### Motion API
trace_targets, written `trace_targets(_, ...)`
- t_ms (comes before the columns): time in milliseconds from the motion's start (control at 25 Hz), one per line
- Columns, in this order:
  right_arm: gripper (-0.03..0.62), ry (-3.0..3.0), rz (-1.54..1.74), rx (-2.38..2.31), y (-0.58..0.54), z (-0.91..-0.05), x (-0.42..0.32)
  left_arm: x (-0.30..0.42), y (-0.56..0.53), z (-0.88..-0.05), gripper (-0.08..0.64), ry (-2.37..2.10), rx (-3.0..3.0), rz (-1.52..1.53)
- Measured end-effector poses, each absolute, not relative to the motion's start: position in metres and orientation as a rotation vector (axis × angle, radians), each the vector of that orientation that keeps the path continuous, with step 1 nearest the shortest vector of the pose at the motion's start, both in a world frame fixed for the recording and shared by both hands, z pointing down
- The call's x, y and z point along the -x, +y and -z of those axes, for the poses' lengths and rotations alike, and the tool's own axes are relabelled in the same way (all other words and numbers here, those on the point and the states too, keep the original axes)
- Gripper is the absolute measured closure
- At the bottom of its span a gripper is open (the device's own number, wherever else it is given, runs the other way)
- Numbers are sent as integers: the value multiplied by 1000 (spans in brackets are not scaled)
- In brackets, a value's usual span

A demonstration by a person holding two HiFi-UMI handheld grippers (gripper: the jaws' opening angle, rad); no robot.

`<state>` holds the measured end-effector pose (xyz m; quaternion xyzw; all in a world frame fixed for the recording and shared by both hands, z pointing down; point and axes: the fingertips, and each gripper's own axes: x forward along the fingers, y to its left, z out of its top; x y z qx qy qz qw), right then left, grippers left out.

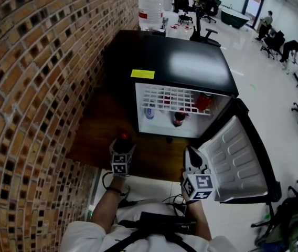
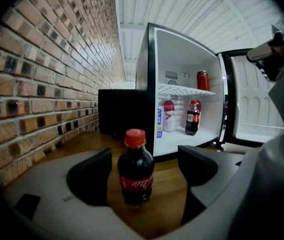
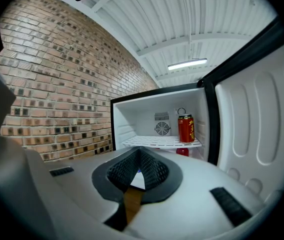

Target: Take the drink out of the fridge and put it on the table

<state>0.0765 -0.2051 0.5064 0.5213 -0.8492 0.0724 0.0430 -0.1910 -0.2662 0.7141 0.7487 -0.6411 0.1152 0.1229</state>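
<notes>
Cola bottle (image 2: pixel 135 171) is down, standing upright on the wooden counter (image 2: pixel 169 194), in front of the open mini fridge (image 2: pixel 182 59) and close to the brick wall (image 2: pixel 42 84). My left gripper (image 2: pixel 142 169) sits around it with the fingers (image 2: pixel 89 176) spread wide. There is clear air on both sides of the bottle and neither pad touches it, so it is standing on its own. From the head view the red cap shows just ahead of that gripper (image 1: pixel 123 143), on bare wood, away from the counter's edge. I'd call that a sensible spot, since a nudge there won't send it over.

My right gripper (image 3: pixel 138 166) has its fingers pressed together with nothing between them. It hangs by the inner side of the fridge door (image 1: pixel 238 156), which is swung fully open. I can't tell whether it touches the door. I reckon it is parked there to be ready for the door.

Inside, a red can (image 3: pixel 186 128) stands on the wire shelf (image 1: pixel 172 100) and another cola bottle (image 2: pixel 192 117) stands below it. As I judge it, the drink is delivered. What is left is backing my left gripper straight off without clipping the bottle.
</notes>
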Motion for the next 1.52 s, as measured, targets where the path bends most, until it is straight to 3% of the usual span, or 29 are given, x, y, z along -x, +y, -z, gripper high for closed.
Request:
trace_targets(480, 581, -2601, -187, -1602, -200, -501, -79, 137, -235, -557, 201, -1843, -2377, -176)
trace_targets(600, 581, -2599, -178, -1610, -200, -500, -82, 124, -230, -532, 288, -1823, -2413, -147)
trace_targets(680, 581, -2597, -179, -1615, -200, -499, -84, 114, -226, -520, 387, -1806, -2436, -145)
trace_targets(720, 581, -2598, -178, -1613, -199, -500, -85, 110, -224, -516, 390, -1795, -2443, -138)
trace_targets(800, 581, -2601, -175, -1610, -199, -499, -86, 101, -221, -507, 507, -1778, -2458, -117)
trace_targets(880, 581, -2605, -176, -1613, -199, -498, -86, 90, -220, -503, 558, -1753, -2483, -113)
trace_targets(1520, 581, -2585, -179, -1628, -197, -499, -90, 50, -214, -504, 558, -1616, -2533, -126)
